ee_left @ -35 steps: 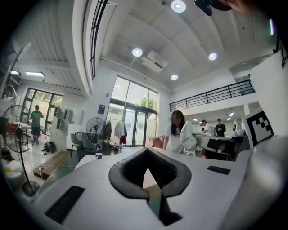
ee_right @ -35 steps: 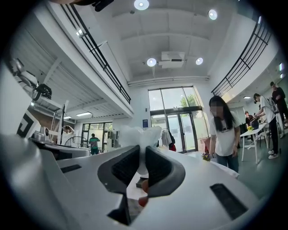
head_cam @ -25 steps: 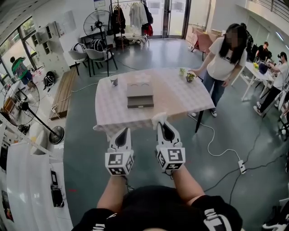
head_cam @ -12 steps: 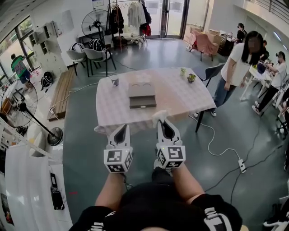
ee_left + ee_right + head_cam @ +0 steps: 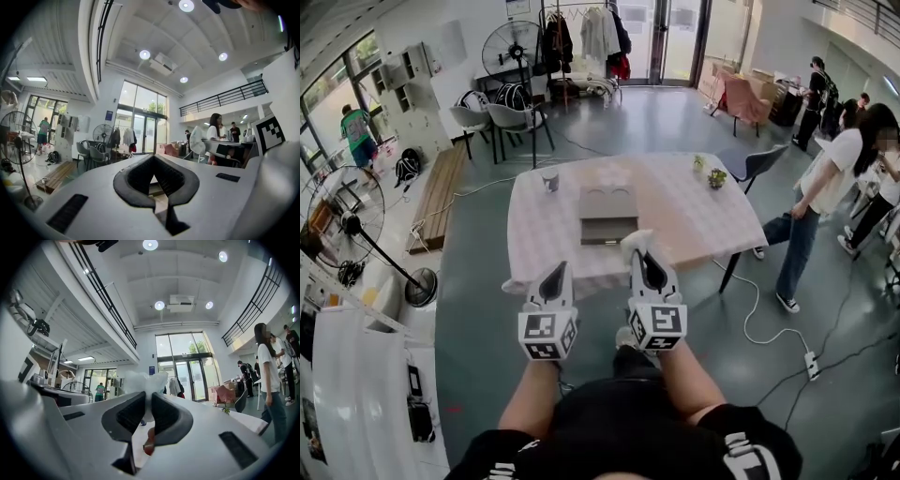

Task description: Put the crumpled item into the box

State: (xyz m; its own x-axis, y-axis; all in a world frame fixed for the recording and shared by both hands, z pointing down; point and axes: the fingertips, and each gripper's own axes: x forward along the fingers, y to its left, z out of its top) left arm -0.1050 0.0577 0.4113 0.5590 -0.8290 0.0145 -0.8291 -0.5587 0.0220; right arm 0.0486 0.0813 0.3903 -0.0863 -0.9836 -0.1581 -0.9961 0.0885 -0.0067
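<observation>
Jaws of the right gripper (image 5: 147, 398) pinch a crumpled item (image 5: 145, 382), white and thin, which puffs out above the dark pads. In the head view the same crumpled item (image 5: 635, 242) sits at the very tips of the right gripper (image 5: 641, 259), over the near edge of the table (image 5: 680, 202). The grey box (image 5: 608, 215) lies on the checked cloth just ahead of those jaws and slightly to their left, apart from the item.

The left gripper (image 5: 153, 156) has its jaws pressed together at the tips with nothing between them; in the head view the left gripper (image 5: 554, 274) hangs short of the table, beside the right one.

Each marker cube (image 5: 547, 336) carries black-and-white square patterns only. A blue sign (image 5: 152, 370) beside the glass doors (image 5: 187, 376), far beyond the right jaws, is too small to read.
</observation>
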